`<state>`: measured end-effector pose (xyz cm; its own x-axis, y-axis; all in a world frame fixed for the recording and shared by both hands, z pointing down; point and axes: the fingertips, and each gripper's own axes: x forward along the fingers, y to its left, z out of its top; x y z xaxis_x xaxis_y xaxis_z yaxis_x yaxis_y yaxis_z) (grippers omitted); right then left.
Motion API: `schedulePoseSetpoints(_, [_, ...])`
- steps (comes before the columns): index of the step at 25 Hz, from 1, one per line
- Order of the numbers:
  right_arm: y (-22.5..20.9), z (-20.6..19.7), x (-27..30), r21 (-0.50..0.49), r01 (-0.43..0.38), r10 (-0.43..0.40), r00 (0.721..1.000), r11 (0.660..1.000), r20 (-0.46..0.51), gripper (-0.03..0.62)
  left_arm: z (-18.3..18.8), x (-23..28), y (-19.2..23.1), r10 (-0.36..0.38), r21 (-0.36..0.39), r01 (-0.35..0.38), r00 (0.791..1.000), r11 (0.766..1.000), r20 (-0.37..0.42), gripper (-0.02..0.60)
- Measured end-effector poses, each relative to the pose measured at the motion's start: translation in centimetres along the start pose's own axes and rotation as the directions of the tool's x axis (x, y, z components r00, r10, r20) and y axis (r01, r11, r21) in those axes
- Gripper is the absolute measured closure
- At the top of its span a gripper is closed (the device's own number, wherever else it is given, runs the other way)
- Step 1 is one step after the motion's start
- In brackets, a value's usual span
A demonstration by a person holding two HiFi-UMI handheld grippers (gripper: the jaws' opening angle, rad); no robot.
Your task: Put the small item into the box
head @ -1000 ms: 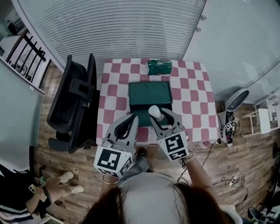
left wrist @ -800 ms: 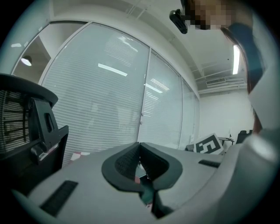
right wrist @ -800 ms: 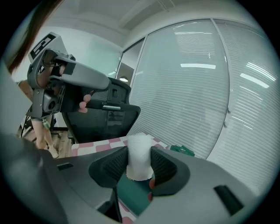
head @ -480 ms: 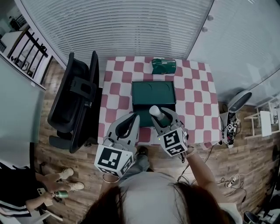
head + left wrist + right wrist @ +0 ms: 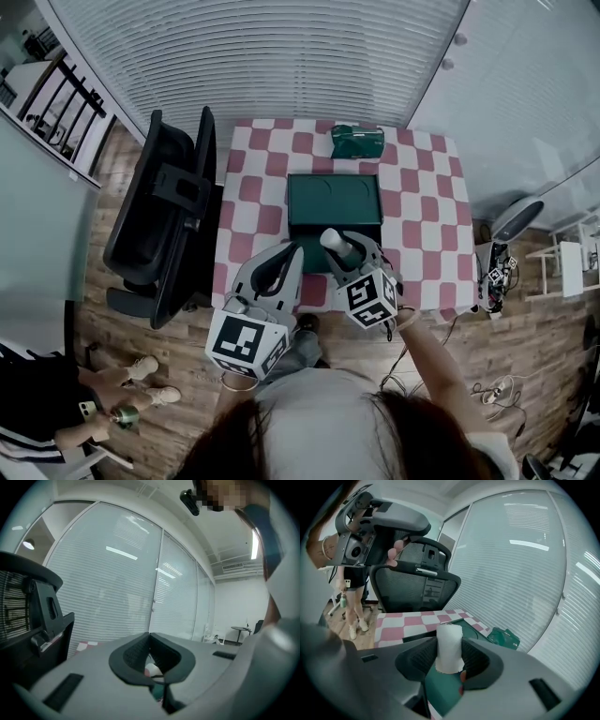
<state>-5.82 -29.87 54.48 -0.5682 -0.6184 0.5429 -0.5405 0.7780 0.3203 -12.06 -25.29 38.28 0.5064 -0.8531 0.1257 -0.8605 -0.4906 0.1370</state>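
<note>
Right claw (image 5: 343,249) grasps the white small item (image 5: 333,241) above the green box's (image 5: 335,199) near rim, left claw (image 5: 289,253) clenched empty; release here risks bouncing it onto the checkered surface (image 5: 414,217).

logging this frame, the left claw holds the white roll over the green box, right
Not the left. The right claw holds the white roll over the green box, as the right gripper view shows. The left claw is empty.
</note>
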Motion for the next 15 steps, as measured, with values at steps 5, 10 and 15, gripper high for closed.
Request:
schedulePoseSetpoints(5, [0.5, -1.4, 1.3, -0.025, -0.029, 0.028, 0.999, 0.999, -0.040, 0.416, -0.1, 0.0, 0.2, 0.006, 0.001, -0.006, 1.000, 1.000, -0.004, 0.572])
schedulePoseSetpoints(10, [0.8, -2.8, 2.4, -0.047, -0.052, 0.048, 0.996, 0.998, -0.081, 0.416, -0.3, 0.0, 0.3, 0.007, 0.001, -0.007, 1.000, 1.000, -0.008, 0.574])
schedulePoseSetpoints(15, [1.1, -4.2, 3.5, -0.060, -0.078, 0.070, 0.990, 0.995, -0.123, 0.416, -0.6, 0.0, 0.3, 0.006, -0.001, -0.006, 1.000, 1.000, -0.014, 0.572])
